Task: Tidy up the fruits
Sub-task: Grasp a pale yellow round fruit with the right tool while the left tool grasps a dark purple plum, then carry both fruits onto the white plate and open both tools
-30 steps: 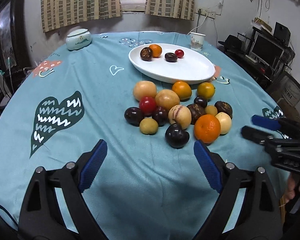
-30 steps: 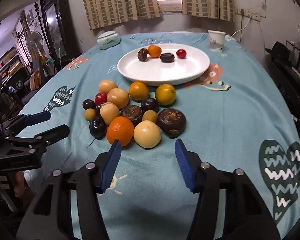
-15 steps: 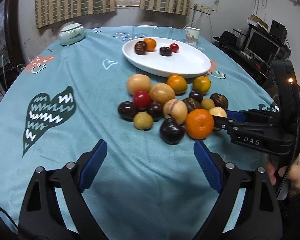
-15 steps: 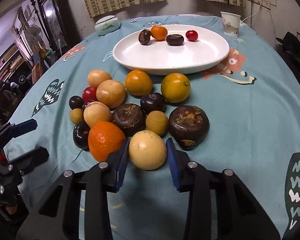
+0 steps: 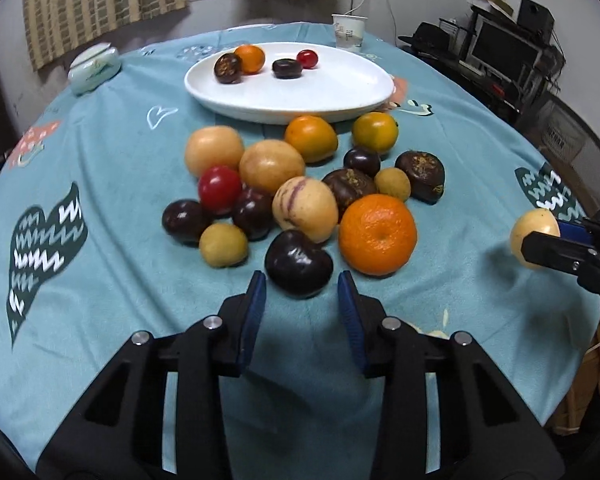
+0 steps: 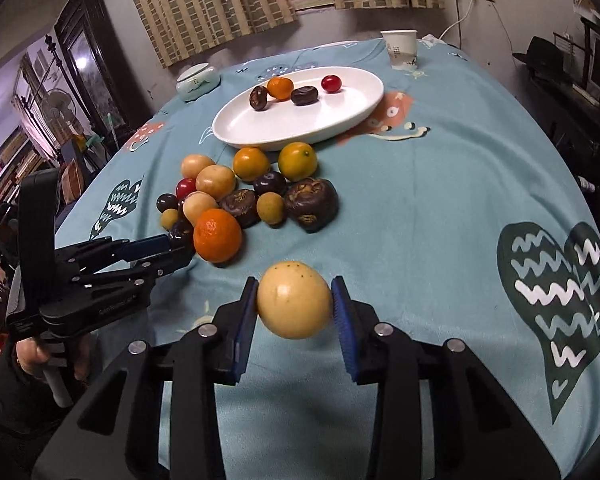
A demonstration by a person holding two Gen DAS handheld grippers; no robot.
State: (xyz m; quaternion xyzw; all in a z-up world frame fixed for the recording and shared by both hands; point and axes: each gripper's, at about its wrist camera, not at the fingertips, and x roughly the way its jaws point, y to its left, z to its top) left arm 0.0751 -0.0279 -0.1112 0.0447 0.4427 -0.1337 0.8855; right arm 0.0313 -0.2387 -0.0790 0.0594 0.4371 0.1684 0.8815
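We see the right hand-held gripper (image 6: pixel 294 306) clamped on a pale yellow fruit (image 6: pixel 294 305), pads on both sides, fruit lifted clear of the bench (image 6: pixel 440 208) & well apart from the white plate (image 6: pixel 340 120). Our left hand-held gripper (image 5: pixel 302 294) is closing, jaws narrow, w/ the dark plum (image 5: pixel 299 262) just ahead of, partly between, the tips; we can't tell if pads touch it. The plum sits at the near edge of the fruit pile, beside the orange (image 5: pixel 377 234).

A teal-clothed table (image 5: pixel 112 152) carries a white plate (image 5: pixel 352 96), loose fruit pile (image 5: pixel 300 184), paper cup (image 5: pixel 349 31) and lidded jar (image 5: pixel 94 68).
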